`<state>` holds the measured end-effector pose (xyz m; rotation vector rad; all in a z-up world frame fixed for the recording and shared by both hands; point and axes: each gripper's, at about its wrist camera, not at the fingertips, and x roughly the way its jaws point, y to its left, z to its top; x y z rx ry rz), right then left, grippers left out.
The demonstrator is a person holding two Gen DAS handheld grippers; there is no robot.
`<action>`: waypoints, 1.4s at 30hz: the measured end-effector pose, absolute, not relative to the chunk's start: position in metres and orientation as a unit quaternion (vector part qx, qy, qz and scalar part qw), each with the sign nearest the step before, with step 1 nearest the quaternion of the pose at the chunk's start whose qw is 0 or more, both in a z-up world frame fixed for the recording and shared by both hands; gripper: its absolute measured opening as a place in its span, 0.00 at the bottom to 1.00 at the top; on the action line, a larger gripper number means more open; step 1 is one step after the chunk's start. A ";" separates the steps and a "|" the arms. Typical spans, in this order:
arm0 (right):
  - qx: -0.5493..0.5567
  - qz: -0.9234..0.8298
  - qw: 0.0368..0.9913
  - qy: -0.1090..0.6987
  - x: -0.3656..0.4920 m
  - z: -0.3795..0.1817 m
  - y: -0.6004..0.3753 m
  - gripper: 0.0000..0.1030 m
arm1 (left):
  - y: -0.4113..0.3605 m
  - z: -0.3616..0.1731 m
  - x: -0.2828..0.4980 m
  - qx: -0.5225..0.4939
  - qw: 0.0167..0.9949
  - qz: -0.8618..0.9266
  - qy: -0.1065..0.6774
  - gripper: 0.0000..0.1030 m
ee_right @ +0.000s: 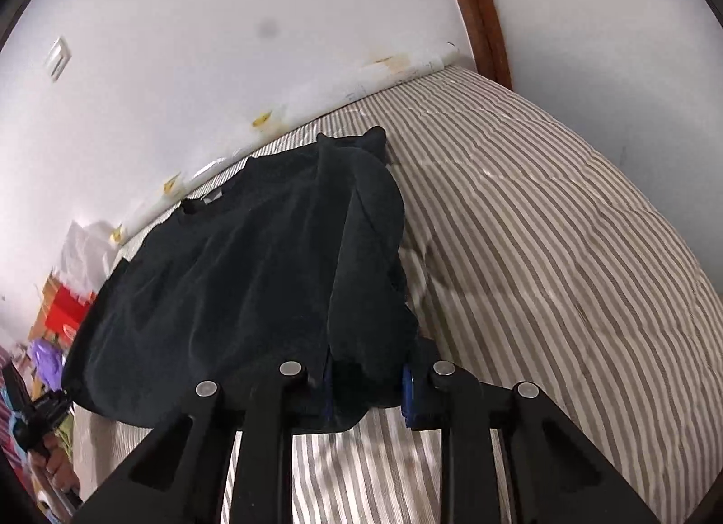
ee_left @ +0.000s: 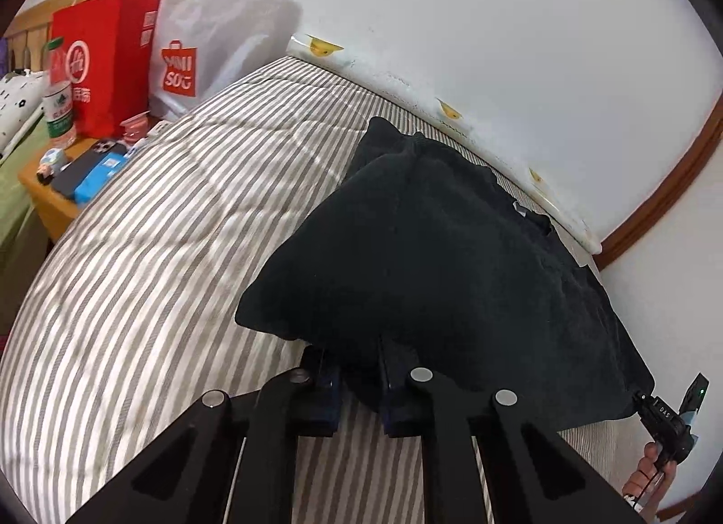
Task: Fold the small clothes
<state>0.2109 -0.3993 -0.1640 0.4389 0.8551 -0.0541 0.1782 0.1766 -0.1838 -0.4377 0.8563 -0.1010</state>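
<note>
left tool [ee_left: 357,381]: fingers closed on black garment [ee_left: 443,252] hem
right tool [ee_right: 366,384]: likewise clamped (other corner)
risk: uneven pull slips cloth, bunching on bed [ee_left: 158,230]

A red paper bag [ee_left: 106,58] and a white Miniso bag [ee_left: 212,44] stand beside a green-capped bottle [ee_left: 58,94]; phones [ee_left: 88,164] lie on the wooden nightstand [ee_left: 49,203] by the striped bedcover [ee_left: 158,216]

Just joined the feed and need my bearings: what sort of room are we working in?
Most likely a bedroom: a striped mattress against the wall, a wooden bedside table with a phone and bottle, shopping bags beside it.
</note>
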 end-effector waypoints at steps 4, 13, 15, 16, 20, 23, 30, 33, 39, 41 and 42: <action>0.188 -0.023 0.890 0.415 0.184 -0.162 -0.390 0.22 | 0.184 -0.189 0.146 -0.207 0.887 -0.046 0.411 0.12; 0.153 -0.025 0.894 0.421 0.156 -0.170 -0.380 0.25 | 0.189 -0.198 0.128 -0.199 0.889 -0.049 0.410 0.13; 0.135 -0.029 0.896 0.423 0.155 -0.168 -0.378 0.30 | 0.191 -0.198 0.127 -0.201 0.889 -0.051 0.409 0.14; 0.124 -0.036 0.898 0.422 0.153 -0.165 -0.378 0.35 | 0.193 -0.199 0.127 -0.205 0.887 -0.053 0.409 0.14; 0.080 -0.082 0.910 0.399 0.143 -0.143 -0.380 0.38 | 0.199 -0.203 0.125 -0.231 0.880 -0.060 0.411 0.17; 0.066 -0.091 0.919 0.378 0.146 -0.119 -0.374 0.42 | 0.199 -0.208 0.124 -0.241 0.875 -0.062 0.414 0.22; 0.037 -0.012 0.930 0.366 0.189 -0.111 -0.293 0.44 | 0.191 -0.216 0.114 -0.253 0.870 -0.102 0.411 0.41; 0.020 0.022 0.926 0.377 0.210 -0.126 -0.254 0.44 | 0.192 -0.219 0.111 -0.262 0.869 -0.109 0.406 0.42; 0.005 0.061 0.905 0.421 0.251 -0.164 -0.197 0.44 | 0.203 -0.223 0.120 -0.311 0.860 -0.113 0.388 0.42; 0.007 0.061 0.901 0.429 0.255 -0.172 -0.190 0.44 | 0.204 -0.223 0.124 -0.317 0.859 -0.109 0.387 0.42; 0.005 0.056 0.899 0.433 0.260 -0.176 -0.184 0.44 | 0.204 -0.223 0.126 -0.316 0.860 -0.107 0.387 0.42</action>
